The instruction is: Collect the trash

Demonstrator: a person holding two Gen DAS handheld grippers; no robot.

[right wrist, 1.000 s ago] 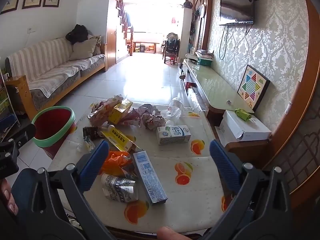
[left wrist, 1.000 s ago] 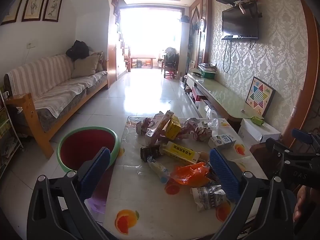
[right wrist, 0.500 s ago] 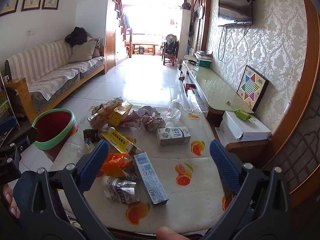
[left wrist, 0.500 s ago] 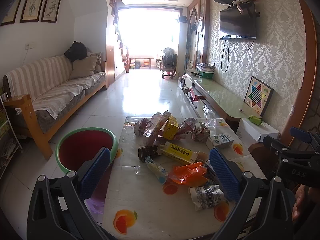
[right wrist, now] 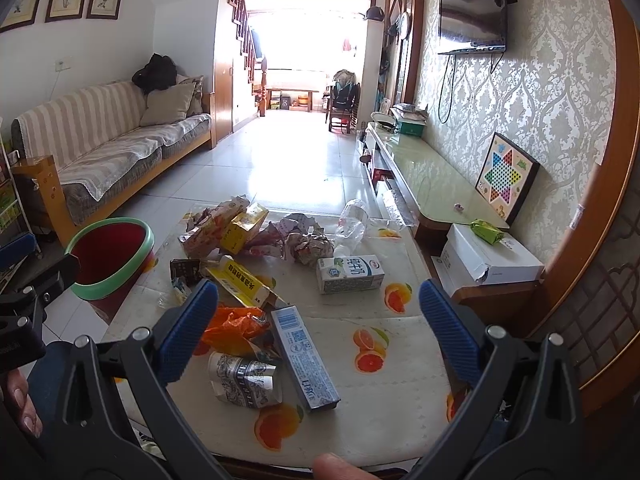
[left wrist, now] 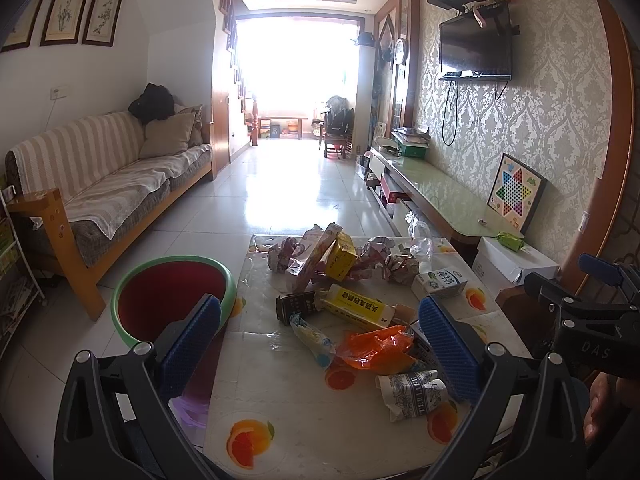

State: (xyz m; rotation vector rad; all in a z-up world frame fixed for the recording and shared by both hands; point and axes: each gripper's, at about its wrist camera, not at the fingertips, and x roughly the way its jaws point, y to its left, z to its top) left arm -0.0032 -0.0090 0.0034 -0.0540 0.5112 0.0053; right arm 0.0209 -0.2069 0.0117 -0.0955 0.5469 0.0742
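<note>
Here, both grippers hover over the near edge of the counter (right wrist: 400,380), their blue fingers (left wrist: 192,344) spread wide and holding nothing: the left gripper (left wrist: 320,344) at the bottom of its frame, the right gripper (right wrist: 318,332) likewise. Trash litters the counter mid-frame (a milk carton (right wrist: 350,274), a blue box (right wrist: 304,356), an orange wrapper (left wrist: 376,346), a crushed cup (right wrist: 244,378)). A red bin (left wrist: 172,298) stands on the floor at lower left.
</note>
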